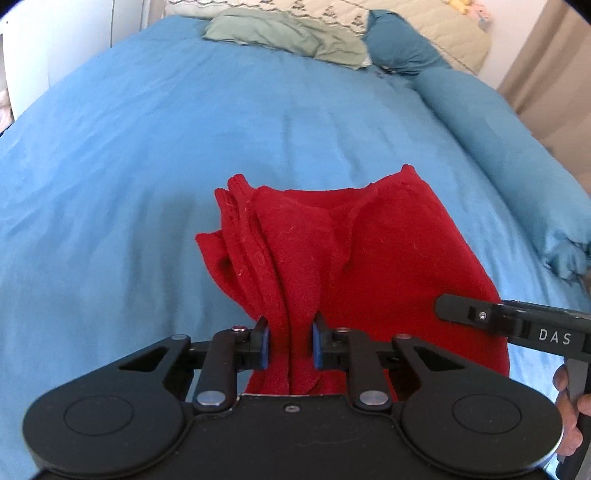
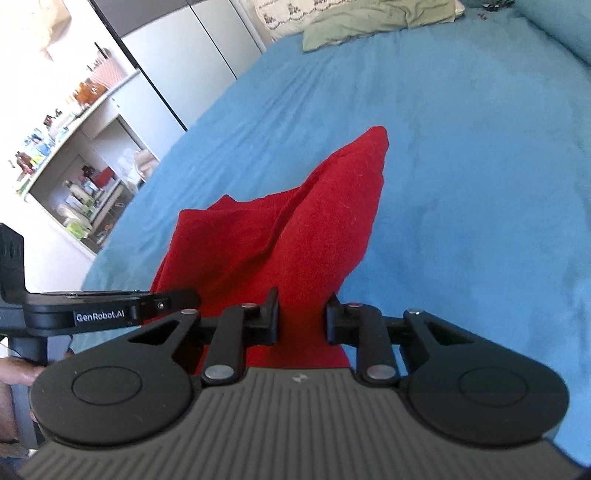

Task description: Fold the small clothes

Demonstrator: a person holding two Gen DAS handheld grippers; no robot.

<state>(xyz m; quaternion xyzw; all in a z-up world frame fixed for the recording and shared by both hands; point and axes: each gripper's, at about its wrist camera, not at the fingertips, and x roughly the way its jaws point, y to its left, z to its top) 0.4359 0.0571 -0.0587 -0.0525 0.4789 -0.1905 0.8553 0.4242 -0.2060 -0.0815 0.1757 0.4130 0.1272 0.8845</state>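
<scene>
A bunched edge of the red cloth (image 1: pixel 332 258) is clamped between the blue pads of the left tool (image 1: pixel 290 345); another edge is gripped by the right tool (image 2: pixel 302 317). "DAS" is read on the right tool, "GenRobot.AI" on the left. Ahead, the cloth drapes onto the blue bed (image 1: pixel 147 147); furthest, a green pillow (image 1: pixel 288 35) is seen.

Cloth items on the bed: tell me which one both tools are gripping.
The red cloth, pinched by the left tool and right tool. The green cloth lies untouched far off.
</scene>
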